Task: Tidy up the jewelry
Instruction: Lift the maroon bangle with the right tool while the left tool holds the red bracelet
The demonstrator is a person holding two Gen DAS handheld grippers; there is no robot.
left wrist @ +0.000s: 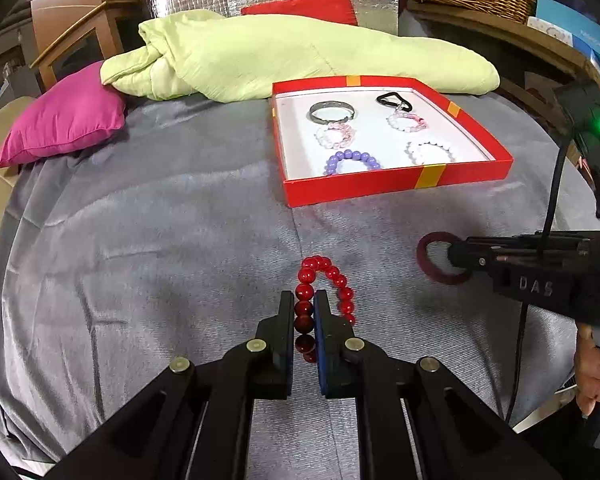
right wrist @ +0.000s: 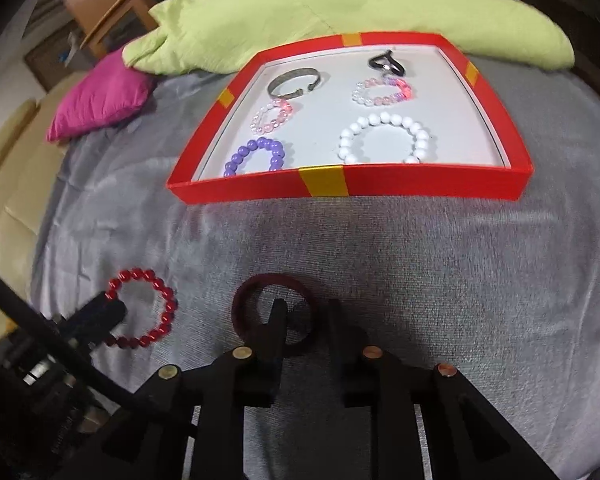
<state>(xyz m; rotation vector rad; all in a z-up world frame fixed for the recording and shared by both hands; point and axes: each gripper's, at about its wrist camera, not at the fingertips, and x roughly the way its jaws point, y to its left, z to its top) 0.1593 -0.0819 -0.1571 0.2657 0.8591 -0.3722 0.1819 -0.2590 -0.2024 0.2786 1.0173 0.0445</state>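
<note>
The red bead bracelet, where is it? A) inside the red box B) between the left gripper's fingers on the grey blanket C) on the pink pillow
B: the red bead bracelet lies on the grey blanket with the left gripper closed on its beads, outside the red box.

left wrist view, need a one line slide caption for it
Left gripper fingers closed on the red bead bracelet on grey bedding, red tray of bracelets beyond.

One marking I can read

From my left wrist view, raised letters "DAS" stand on the black side of my right gripper [left wrist: 452, 258]; print on the blue box [left wrist: 580, 28] is too small.
</note>
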